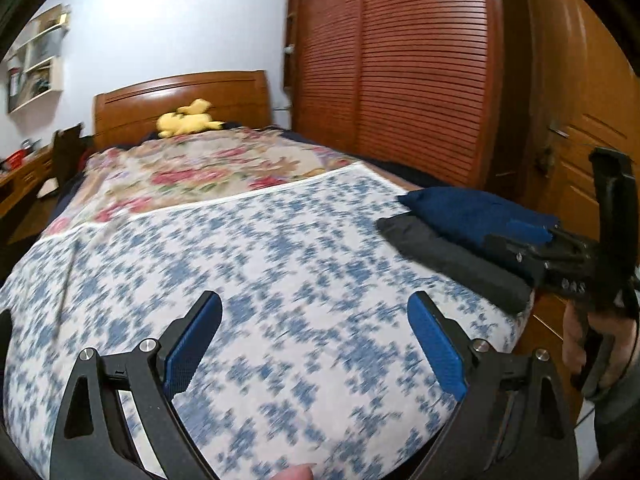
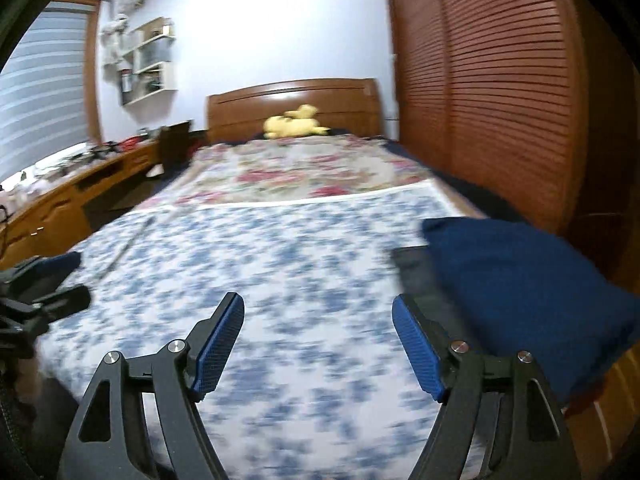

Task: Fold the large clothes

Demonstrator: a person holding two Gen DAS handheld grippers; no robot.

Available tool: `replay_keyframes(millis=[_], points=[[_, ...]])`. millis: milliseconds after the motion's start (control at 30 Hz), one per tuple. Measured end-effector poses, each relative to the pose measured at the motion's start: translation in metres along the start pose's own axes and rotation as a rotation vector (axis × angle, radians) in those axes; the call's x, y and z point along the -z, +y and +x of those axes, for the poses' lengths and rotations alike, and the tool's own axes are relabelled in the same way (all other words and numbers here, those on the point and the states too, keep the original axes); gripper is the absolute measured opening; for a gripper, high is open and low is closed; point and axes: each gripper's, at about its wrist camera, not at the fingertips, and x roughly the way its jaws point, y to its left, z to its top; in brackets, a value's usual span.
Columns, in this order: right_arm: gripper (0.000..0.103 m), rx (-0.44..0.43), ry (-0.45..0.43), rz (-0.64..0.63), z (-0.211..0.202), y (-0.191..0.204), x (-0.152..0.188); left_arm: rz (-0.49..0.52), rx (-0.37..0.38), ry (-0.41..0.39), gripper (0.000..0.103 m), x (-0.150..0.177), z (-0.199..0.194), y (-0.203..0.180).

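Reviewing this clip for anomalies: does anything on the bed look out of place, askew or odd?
Nothing stands out. The blue garment sits folded atop the dark garment at the bed's right edge, slightly offset. Both grippers, left and right, are open and empty above the sheet.

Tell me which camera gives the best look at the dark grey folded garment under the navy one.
The left wrist view. There the dark grey garment shows along its whole length under the navy garment. In the right wrist view only a blurred strip of it shows beside the navy garment.

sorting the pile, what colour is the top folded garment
Dark blue, lying on a black garment; clearest in the right wrist view.
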Motion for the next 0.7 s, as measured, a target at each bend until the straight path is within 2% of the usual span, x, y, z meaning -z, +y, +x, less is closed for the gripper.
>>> replay_keyframes(millis=[133,267,333,467,700], points=[[0.078,-0.065,-0.005,-0.039,-0.006,0.037,0.009,-0.036,-0.066,-0.006,0.094,0.013,-0.021,0.022],[0.078,-0.127,-0.029,-0.054,-0.02,0.055,0.009,-0.067,-0.142,-0.029,0.094,0.023,-0.047,0.044],[0.078,-0.14,-0.043,-0.061,-0.029,0.048,0.009,-0.09,-0.175,-0.051,0.094,0.028,-0.064,0.055],[0.078,-0.176,-0.062,-0.07,-0.045,0.06,0.012,-0.119,-0.237,-0.081,0.094,0.036,-0.089,0.073],[0.078,-0.211,-0.073,-0.071,-0.033,0.064,0.03,-0.152,-0.3,-0.074,0.094,0.053,-0.103,0.096]])
